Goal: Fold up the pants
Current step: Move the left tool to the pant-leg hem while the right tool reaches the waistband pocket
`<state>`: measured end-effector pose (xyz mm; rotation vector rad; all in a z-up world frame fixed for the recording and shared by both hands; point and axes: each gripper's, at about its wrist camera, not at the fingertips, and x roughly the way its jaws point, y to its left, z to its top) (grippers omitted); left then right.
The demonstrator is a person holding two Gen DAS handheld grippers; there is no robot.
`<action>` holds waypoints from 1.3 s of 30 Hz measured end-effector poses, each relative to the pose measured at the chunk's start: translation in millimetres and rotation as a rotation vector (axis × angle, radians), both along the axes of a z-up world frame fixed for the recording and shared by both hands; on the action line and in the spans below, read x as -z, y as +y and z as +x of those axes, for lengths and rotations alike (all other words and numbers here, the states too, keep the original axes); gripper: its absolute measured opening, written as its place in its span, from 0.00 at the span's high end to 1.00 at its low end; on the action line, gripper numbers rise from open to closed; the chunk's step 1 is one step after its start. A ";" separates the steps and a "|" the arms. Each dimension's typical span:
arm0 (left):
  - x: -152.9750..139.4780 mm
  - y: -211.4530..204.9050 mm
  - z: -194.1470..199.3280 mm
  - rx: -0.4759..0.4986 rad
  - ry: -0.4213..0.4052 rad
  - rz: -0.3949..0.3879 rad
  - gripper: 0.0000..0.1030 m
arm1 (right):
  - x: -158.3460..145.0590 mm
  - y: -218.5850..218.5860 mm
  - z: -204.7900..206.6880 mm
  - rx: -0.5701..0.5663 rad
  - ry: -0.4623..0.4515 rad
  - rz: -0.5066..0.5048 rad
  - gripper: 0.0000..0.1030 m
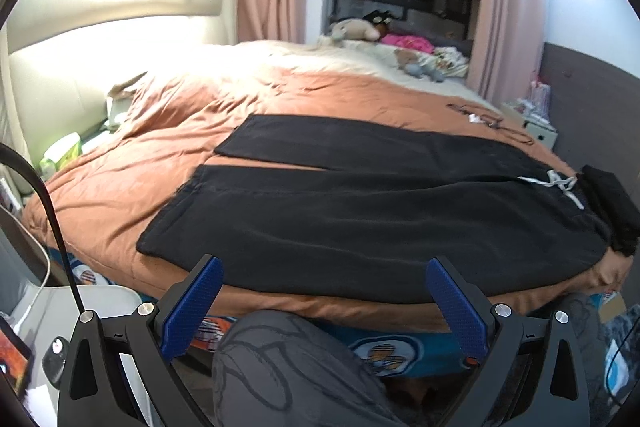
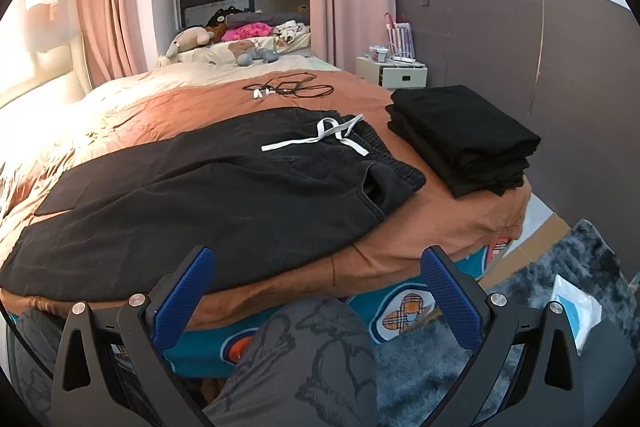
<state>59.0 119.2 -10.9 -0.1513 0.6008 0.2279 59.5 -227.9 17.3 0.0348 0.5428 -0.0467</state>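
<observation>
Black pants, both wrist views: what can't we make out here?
- Right wrist: leg hems of the black pants run off the left edge.
- Left wrist: the folded black stack is cut by the fisheye rim, so its layers can't be counted.
- Right wrist: the inside of the hip pocket is in shadow.
- Both: the near bed edge sits behind the open left gripper and right gripper.
- The cord tangle is too small to identify.

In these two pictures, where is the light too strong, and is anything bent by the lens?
Left wrist view: glare washes out the headboard; black pants stay readable. Right wrist view: even light; fisheye curves the bed edge.
</observation>
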 end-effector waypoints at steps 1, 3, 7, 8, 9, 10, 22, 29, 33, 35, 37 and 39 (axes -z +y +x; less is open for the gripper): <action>2.1 4.6 3.4 -0.010 0.007 -0.002 0.01 | 1.3 -0.3 4.4 0.007 0.005 0.003 0.00; 8.7 16.4 10.2 -0.041 0.020 -0.005 0.01 | 4.5 -1.9 15.4 0.018 0.021 0.011 0.00; 24.6 39.7 21.3 -0.101 0.065 -0.050 0.01 | 15.2 -4.4 37.7 0.029 0.079 0.032 0.00; 29.5 47.4 23.7 -0.119 0.077 -0.061 0.02 | 19.0 -5.9 43.7 0.033 0.098 0.038 0.00; 34.1 54.6 25.5 -0.133 0.088 -0.071 0.04 | 20.7 -7.9 47.8 0.034 0.108 0.043 0.00; 37.1 59.3 26.8 -0.141 0.096 -0.079 0.05 | 22.0 -9.3 51.1 0.035 0.117 0.048 0.00; 69.5 116.9 37.0 -0.278 0.130 -0.213 0.20 | 31.8 -29.0 86.5 0.065 0.206 0.115 0.00; 89.0 149.0 37.4 -0.343 0.145 -0.333 0.33 | 34.7 -45.8 101.7 0.088 0.219 0.152 0.00; 98.5 168.4 36.3 -0.381 0.135 -0.415 0.40 | 42.1 -55.0 113.2 0.090 0.233 0.191 0.00; 101.4 176.1 36.3 -0.392 0.124 -0.447 0.42 | 44.6 -59.9 116.6 0.088 0.232 0.222 0.00; 102.7 181.5 37.3 -0.396 0.110 -0.474 0.45 | 49.7 -65.7 120.0 0.078 0.235 0.250 0.00; 103.4 187.1 38.6 -0.394 0.090 -0.498 0.47 | 53.2 -72.0 124.7 0.072 0.241 0.275 0.00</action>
